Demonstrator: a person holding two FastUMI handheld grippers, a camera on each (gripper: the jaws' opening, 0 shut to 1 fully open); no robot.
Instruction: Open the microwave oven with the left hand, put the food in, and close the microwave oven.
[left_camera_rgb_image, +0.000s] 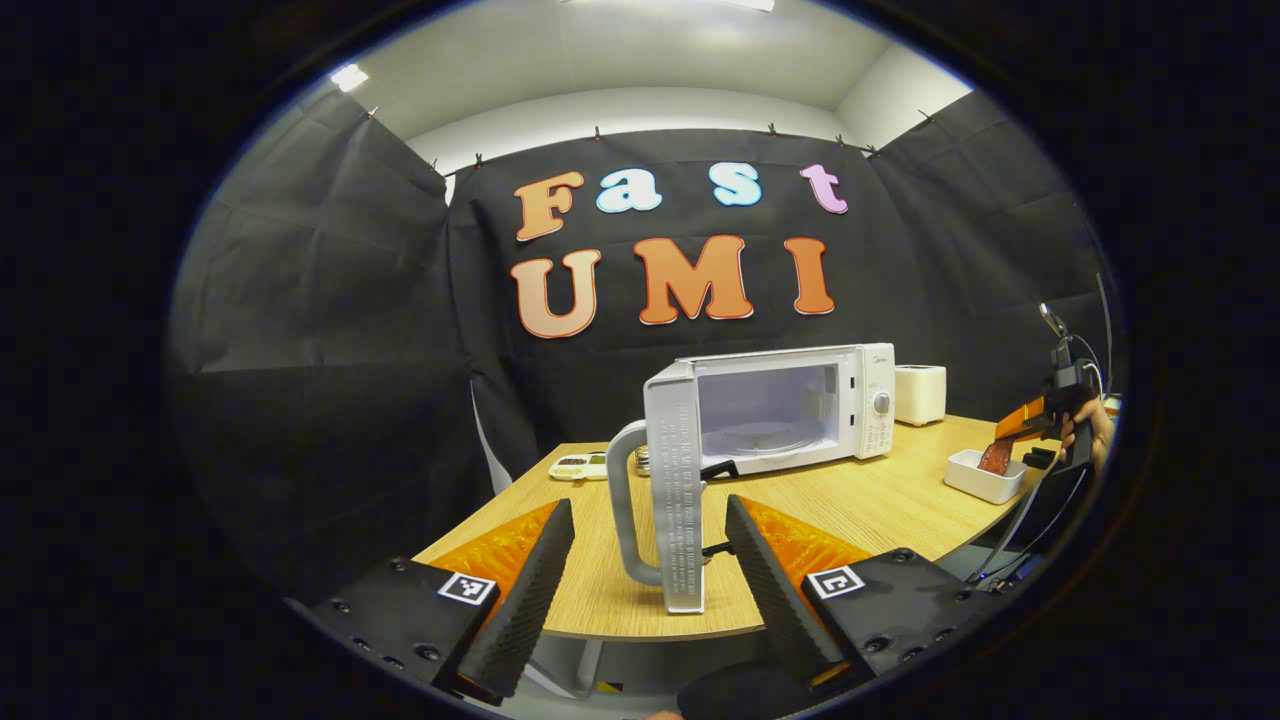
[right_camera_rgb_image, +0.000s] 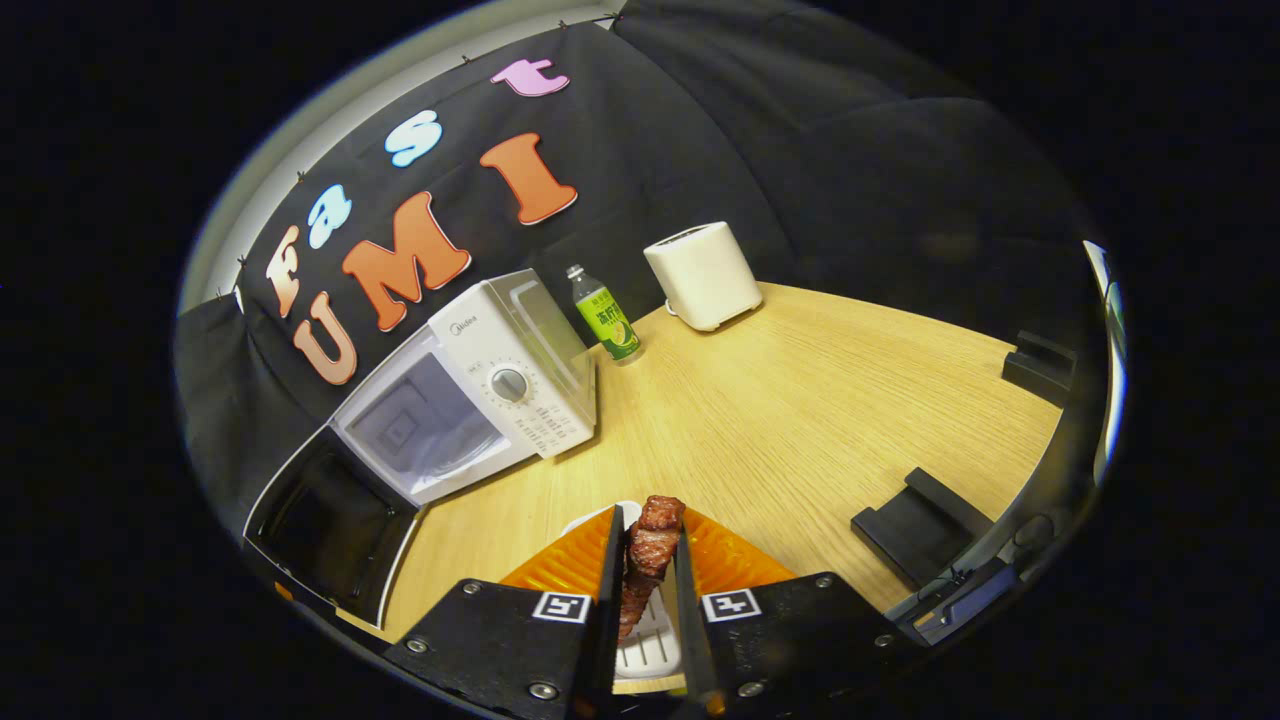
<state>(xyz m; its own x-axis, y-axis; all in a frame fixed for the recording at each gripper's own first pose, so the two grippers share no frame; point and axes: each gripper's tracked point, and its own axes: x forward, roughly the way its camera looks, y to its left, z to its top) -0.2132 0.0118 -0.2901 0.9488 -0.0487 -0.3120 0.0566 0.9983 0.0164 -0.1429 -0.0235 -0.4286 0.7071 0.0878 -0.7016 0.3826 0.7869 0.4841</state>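
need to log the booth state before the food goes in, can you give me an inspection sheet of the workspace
Surface: wooden table, bare in the middle.
Job's things: microwave with door swung open; piece of meat lifted above white dish.
Clutter: toaster, green bottle, small snack tray, black blocks.
Grippers: left gripper open, jaws either side of the door handle; right gripper shut on the meat.
Cables: some hang by the right gripper.
Surroundings: black cloth wall.

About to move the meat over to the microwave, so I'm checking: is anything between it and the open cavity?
Nothing visible blocks it. The right tongs hold the meat above the white dish. The door is swung wide open, and bare table lies between the dish and the microwave.
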